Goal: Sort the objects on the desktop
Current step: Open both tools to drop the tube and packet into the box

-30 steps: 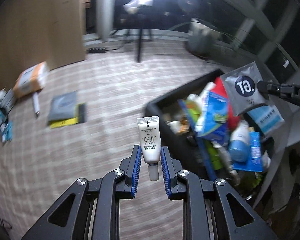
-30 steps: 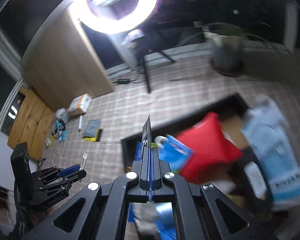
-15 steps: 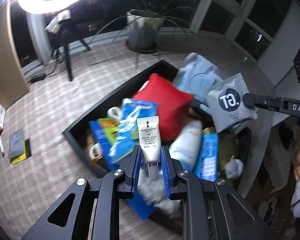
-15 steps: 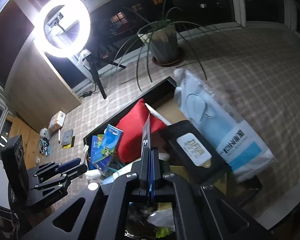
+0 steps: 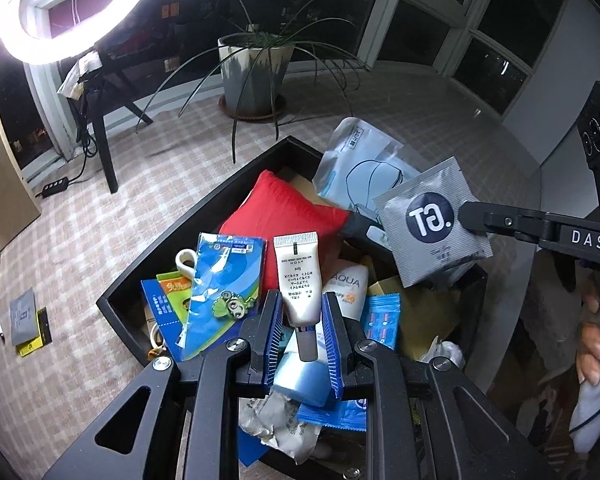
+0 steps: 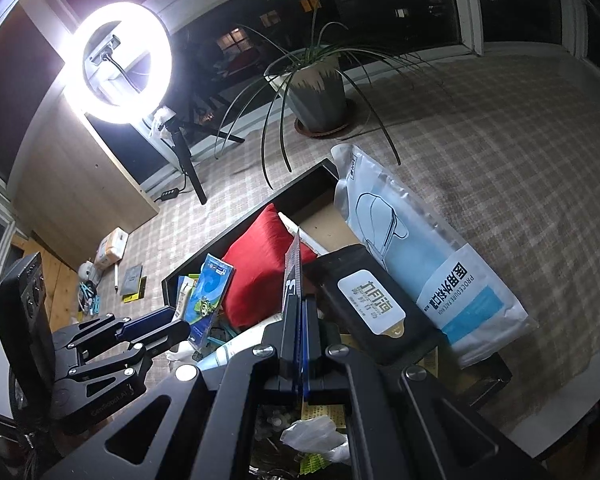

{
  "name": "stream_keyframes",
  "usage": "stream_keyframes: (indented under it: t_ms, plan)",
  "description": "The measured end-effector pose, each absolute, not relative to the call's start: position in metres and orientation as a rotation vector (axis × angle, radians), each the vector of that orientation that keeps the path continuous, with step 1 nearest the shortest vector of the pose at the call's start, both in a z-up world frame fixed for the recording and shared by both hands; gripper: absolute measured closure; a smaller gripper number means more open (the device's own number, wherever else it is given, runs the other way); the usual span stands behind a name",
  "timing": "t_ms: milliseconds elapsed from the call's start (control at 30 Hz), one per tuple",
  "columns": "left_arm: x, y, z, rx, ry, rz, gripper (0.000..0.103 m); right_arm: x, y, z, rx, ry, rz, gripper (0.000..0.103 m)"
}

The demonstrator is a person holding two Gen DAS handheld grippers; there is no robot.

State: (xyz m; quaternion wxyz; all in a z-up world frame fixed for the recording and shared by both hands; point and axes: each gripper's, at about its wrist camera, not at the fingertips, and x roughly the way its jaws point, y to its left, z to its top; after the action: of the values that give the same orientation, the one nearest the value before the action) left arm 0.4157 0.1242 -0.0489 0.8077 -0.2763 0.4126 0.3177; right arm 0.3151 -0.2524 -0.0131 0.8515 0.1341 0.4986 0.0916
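My left gripper [image 5: 301, 304] is shut on a small white tube [image 5: 298, 272], which its blue pads pinch near the grey cap. The tube hangs over a black box [image 5: 172, 248] heaped with packets. My right gripper [image 6: 298, 300] is shut on a grey foil sachet [image 6: 295, 260], seen edge-on above the same box [image 6: 300, 178]. In the left wrist view this sachet [image 5: 432, 220] shows a dark round logo, and the right gripper [image 5: 470, 216] holds its right edge. The left gripper [image 6: 176, 320] shows at the lower left of the right wrist view.
The box holds a red pouch [image 5: 280, 212], a blue card packet [image 5: 220, 284], a sunscreen tube [image 5: 346, 286], a black wipes pack [image 6: 372, 312] and a face-mask pack [image 6: 420, 252]. A potted plant [image 5: 256, 72] and ring light [image 6: 118, 68] stand behind. Loose items [image 5: 24, 316] lie on the carpet at left.
Both grippers swung from the bare carpet to above the black box, each keeping its item. The box now fills the middle of both views, and the motion has nearly stopped.
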Motion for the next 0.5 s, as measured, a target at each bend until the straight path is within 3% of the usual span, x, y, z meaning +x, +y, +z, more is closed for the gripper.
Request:
stream_keyframes:
  t_ms: [67,100,133,167,200,233,500]
  plan:
    - [0.418,0.124,-0.047,-0.591,0.876,0.658,0.078,0.315,-0.251,-0.012,0.274,1.045,0.192,0.101]
    - [0.419,0.124,-0.047,-0.594,0.882,0.657,0.062,0.315,-0.250,-0.011,0.266,1.040,0.192,0.098]
    - [0.419,0.124,-0.047,-0.595,0.890,0.667,0.039,0.316,-0.250,-0.011,0.260,1.048,0.176,0.093]
    - [0.419,0.125,-0.046,-0.595,0.886,0.674,0.032,0.317,-0.250,-0.011,0.264,1.061,0.162,0.074]
    - [0.417,0.124,-0.045,-0.594,0.873,0.679,0.031,0.317,-0.251,-0.010,0.265,1.054,0.146,0.056]
    - [0.415,0.125,-0.043,-0.592,0.866,0.683,0.031,0.316,-0.252,-0.008,0.261,1.039,0.129,0.053]
    - [0.396,0.131,-0.038,-0.571,0.862,0.730,0.031,0.318,-0.244,-0.008,0.244,1.046,0.104,0.052]
